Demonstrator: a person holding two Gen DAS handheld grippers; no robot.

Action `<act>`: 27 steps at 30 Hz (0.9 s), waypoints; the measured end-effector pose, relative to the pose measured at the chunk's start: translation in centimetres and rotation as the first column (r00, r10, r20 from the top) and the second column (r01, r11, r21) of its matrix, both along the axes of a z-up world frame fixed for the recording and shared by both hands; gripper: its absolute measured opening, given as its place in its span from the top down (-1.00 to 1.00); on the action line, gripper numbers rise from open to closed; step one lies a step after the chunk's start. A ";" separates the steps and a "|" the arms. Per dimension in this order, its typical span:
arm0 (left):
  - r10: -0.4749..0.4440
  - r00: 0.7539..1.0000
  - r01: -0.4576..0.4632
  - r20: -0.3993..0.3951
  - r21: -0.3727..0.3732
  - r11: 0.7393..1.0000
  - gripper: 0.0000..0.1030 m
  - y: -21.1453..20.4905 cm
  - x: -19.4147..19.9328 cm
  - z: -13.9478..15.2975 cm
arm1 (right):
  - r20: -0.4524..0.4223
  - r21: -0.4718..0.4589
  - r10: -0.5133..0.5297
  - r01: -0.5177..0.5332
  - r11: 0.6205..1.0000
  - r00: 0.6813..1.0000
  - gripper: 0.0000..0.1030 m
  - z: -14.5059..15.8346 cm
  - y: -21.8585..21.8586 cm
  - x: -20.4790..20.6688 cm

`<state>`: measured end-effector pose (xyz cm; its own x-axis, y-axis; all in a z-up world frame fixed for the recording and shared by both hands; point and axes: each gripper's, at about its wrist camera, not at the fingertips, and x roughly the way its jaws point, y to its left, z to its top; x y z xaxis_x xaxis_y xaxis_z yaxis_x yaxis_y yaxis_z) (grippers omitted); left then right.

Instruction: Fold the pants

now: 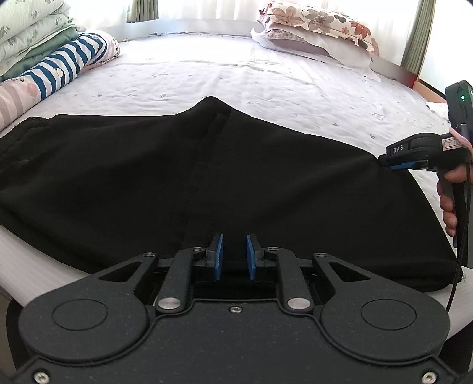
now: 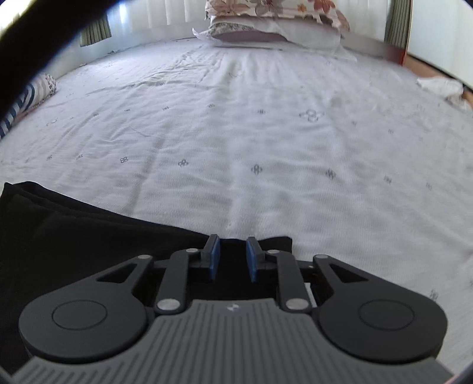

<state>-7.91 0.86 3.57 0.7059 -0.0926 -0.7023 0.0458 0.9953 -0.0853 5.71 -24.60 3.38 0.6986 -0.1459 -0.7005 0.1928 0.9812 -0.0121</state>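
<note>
Left wrist view: the black pants (image 1: 207, 177) lie lengthwise across the bed (image 1: 236, 76); the left gripper (image 1: 235, 255), slightly spread, straddles their near edge. Right wrist view: the right gripper (image 2: 233, 257) — nearer the cloth's right end — pinches it.

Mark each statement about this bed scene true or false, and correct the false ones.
1. The pants are black. True.
2. The pants hang over a chair. False: they lie spread on the bed sheet.
3. A floral pillow sits at the far end of the bed. True.
4. The blue-and-white striped cushion lies on top of the pants. False: it lies apart from them, along the bed's left side.
5. The right claw is at the right edge of the pants. True.
</note>
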 end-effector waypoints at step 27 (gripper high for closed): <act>0.767 0.637 -0.737 0.078 -0.228 0.636 -0.38 26.7 2.5 0.2 | 0.267 -0.108 0.145 -0.120 0.987 0.953 -0.85 0.8 7.6 -16.1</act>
